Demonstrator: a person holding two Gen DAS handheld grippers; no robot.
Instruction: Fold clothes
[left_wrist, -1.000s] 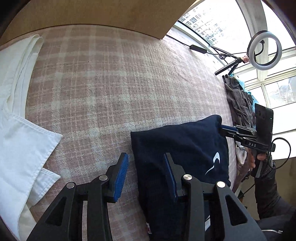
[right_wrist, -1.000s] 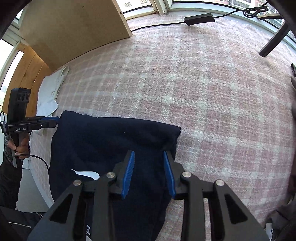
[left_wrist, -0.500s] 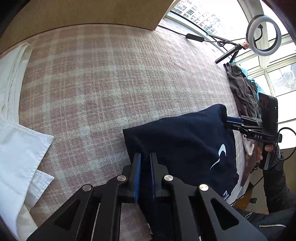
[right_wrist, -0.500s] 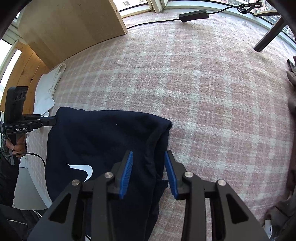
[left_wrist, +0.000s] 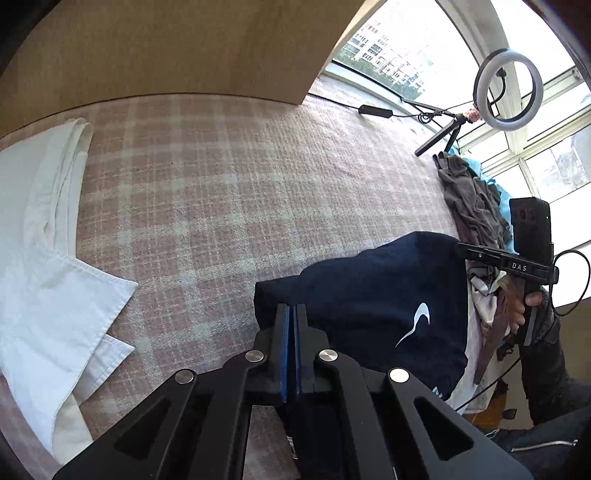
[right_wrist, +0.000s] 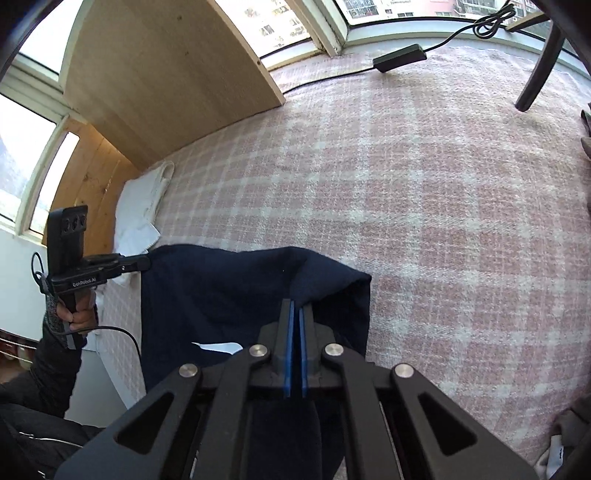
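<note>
1. The navy garment (left_wrist: 369, 306) lay at the near edge of the pink plaid blanket (left_wrist: 221, 192), its white logo facing up, with a white shirt (left_wrist: 48, 266) well apart from it on one side and a grey clothes heap (left_wrist: 469, 195) on the other.
2. The left gripper (left_wrist: 290, 314) had its jaws pressed together on one far corner of the navy cloth.
3. The right gripper (right_wrist: 295, 310) had just been closing, and its jaws were clamped on the other far corner, cloth pinched between the blue pads.
4. Both corners looked raised off the blanket, so the step in hand seemed to be the start of a fold.
5. The next move probably called for carrying the 2 corners together at even height, keeping the edge taut, then laying it square before releasing.
</note>
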